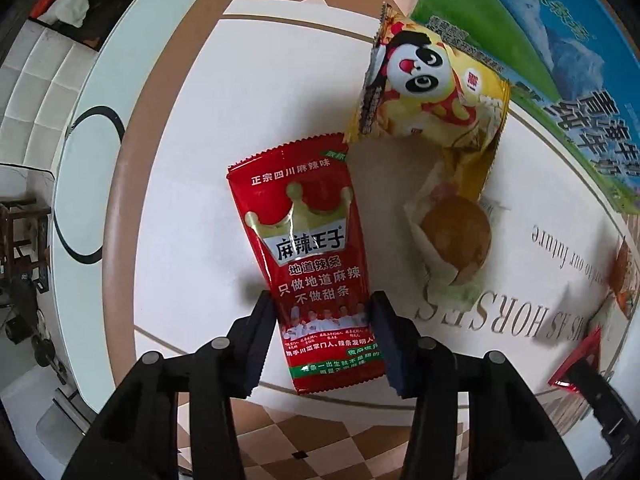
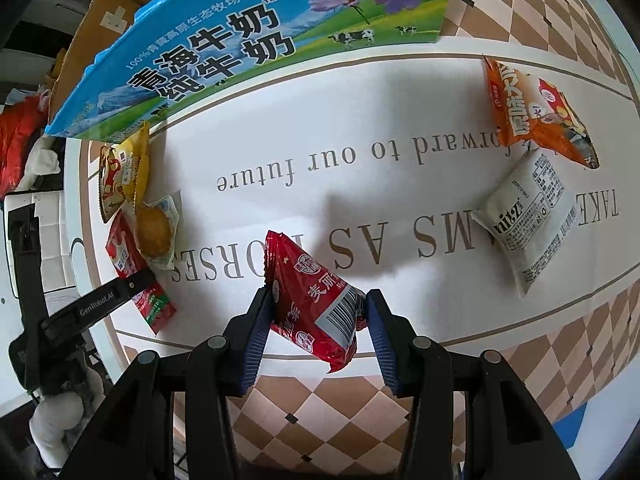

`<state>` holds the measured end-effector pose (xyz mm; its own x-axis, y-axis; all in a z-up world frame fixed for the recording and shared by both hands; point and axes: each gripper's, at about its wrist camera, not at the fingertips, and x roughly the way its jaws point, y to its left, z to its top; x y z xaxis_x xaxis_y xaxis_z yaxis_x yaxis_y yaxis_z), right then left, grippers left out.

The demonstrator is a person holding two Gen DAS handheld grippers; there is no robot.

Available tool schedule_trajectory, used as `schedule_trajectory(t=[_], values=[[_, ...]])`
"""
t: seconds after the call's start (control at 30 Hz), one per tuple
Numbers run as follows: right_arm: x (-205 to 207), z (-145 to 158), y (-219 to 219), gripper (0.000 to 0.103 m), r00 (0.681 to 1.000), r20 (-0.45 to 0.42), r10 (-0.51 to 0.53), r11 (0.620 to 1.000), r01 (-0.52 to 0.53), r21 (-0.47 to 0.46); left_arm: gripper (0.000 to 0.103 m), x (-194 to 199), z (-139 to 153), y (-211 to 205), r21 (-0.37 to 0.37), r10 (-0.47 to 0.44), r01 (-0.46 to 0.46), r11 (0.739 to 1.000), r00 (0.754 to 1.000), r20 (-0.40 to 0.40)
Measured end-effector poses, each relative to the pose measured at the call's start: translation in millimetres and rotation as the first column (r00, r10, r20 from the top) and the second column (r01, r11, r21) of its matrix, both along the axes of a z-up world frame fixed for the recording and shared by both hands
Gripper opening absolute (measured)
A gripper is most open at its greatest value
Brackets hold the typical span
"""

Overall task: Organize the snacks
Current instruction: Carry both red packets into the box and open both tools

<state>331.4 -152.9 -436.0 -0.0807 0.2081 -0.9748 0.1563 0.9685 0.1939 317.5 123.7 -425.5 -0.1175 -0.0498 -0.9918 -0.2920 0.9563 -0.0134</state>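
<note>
A red spicy-strip packet lies flat on the white table mat. My left gripper points down over its near end, with a pad against each long edge, shut on it. The same packet and one left finger show at the left of the right wrist view. My right gripper is shut on a second red packet with a barcode, held tilted above the mat. Its corner shows at the right edge of the left wrist view.
A yellow panda packet and a bun in a clear wrapper lie just beyond the spicy-strip packet. A blue-and-green milk carton box stands behind them. An orange packet and a white packet lie at the mat's right.
</note>
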Motion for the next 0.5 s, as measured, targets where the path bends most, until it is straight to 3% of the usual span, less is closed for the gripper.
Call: schedule_trajectory(t=[0.2,0.37,0.5], values=[[-2,10,7,0.050,0.999,0.023,0.041,0.999,-0.041,0.012,0.043,-20,28,-11,-0.010,-0.045,0.045,0.999,0.997,0.055],[-6,39,10,0.050,0.993,0.073,0.091,0.995,-0.093,0.035,0.041,-34,79,-34,-0.077,-0.087,0.099,0.992,0.986,0.142],[1,72,6,0.050,0.989,0.120,0.090,0.991,-0.100,0.083,0.041,-12,127,-39,-0.115,-0.118,0.148,0.982,0.964,0.237]])
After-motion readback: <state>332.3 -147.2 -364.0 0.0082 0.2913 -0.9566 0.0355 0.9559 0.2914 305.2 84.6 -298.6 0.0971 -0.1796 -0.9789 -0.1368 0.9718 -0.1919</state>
